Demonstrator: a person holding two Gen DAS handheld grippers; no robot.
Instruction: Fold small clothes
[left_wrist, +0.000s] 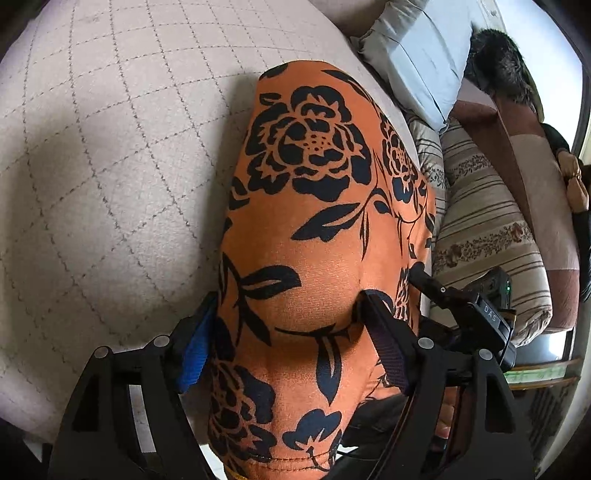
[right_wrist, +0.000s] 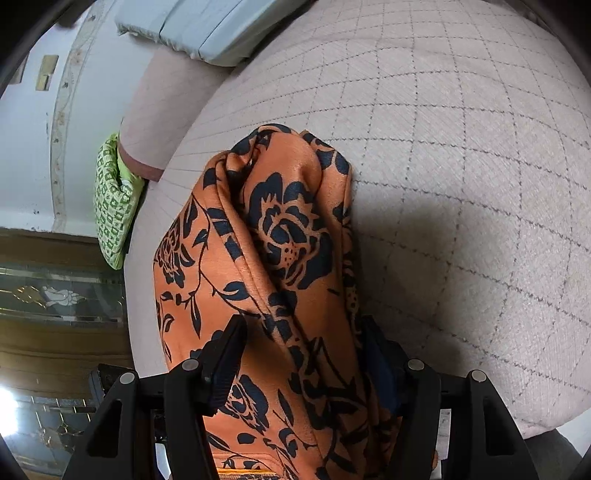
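Note:
An orange cloth with black flowers (left_wrist: 314, 206) lies in a long bundle on the pale quilted cushion (left_wrist: 110, 147). Its near end hangs over the cushion's front edge. My left gripper (left_wrist: 291, 332) straddles the bundle near that end, with the blue pad at the cloth's left edge and the right finger (left_wrist: 384, 332) dented into the fabric. In the right wrist view the same cloth (right_wrist: 280, 229) is bunched in lengthwise folds. My right gripper (right_wrist: 299, 350) holds those folds between its two fingers. The right gripper's black housing (left_wrist: 480, 314) shows beside the cloth in the left wrist view.
A grey-blue pillow (left_wrist: 417, 55) lies at the back of the cushion. A striped floral cushion (left_wrist: 480, 221) sits to the right of it. A green patterned bag (right_wrist: 114, 206) hangs at the sofa's left end, above a glass-topped wooden table (right_wrist: 62, 302).

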